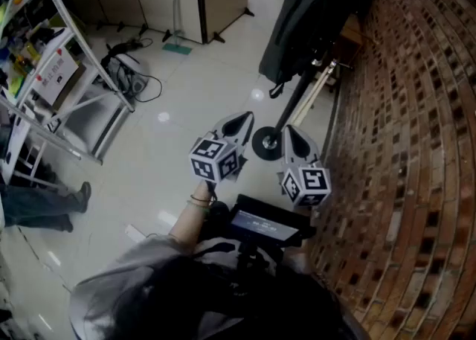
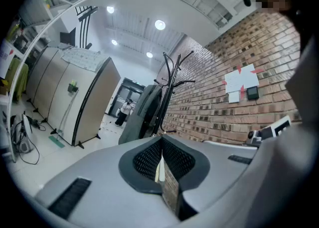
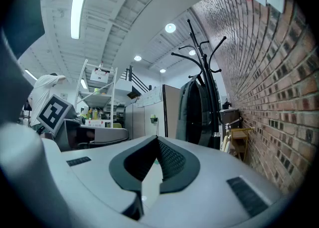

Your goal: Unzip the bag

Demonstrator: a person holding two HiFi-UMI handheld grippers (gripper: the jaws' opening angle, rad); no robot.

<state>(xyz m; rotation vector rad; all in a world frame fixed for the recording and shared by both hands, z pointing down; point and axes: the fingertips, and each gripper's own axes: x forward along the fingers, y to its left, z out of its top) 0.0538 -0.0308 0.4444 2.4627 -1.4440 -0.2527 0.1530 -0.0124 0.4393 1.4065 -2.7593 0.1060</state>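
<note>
My left tongs [image 1: 239, 123] and my right tongs [image 1: 291, 138] are both closed tight with nothing between the jaws, held side by side above the floor [image 1: 193, 85]. The bag [image 1: 305, 26] is well apart from both, on the far side and a little to the right. It hangs from the coat stand [image 1: 295, 102], just beside the brick wall [image 1: 416, 145]. It hangs upright, its long axis running top to bottom. My left tongs point almost straight at it, while from my right tongs it sits off to the right. Neither is clearly nearer, and I cannot make out the zip from here.
</note>
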